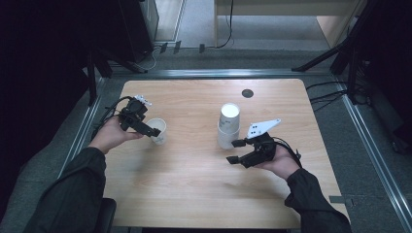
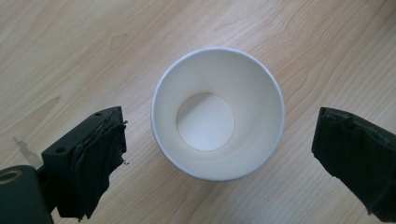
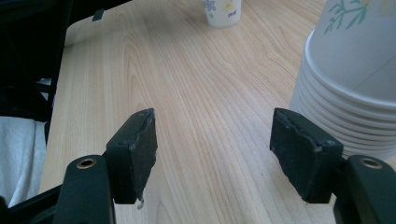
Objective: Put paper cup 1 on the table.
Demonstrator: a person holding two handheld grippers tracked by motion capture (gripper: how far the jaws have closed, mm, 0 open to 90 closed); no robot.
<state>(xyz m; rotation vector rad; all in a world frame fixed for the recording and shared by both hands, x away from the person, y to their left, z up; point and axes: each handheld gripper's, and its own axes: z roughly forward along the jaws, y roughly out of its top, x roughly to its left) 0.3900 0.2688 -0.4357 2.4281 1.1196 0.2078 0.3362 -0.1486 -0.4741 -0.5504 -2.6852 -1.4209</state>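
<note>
White cup (image 2: 217, 113) — between left gripper (image 2: 219, 154) fingers (image 2: 100, 154), untouched

Wooden table (image 1: 194, 170), round dark grommet (image 1: 248, 93), metal floor rails (image 1: 374, 145)

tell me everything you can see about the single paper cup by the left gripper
The single paper cup is white, likely paper, with a rolled rim and a round flat bottom. It is empty and stands upright, mouth up, on the wooden table, at its left side. A small flower print shows on its outer wall in the right gripper view. The left gripper is at its rim, jaws spread wide to either side; the left gripper view shows clear gaps, so nothing but the table touches it.
</note>
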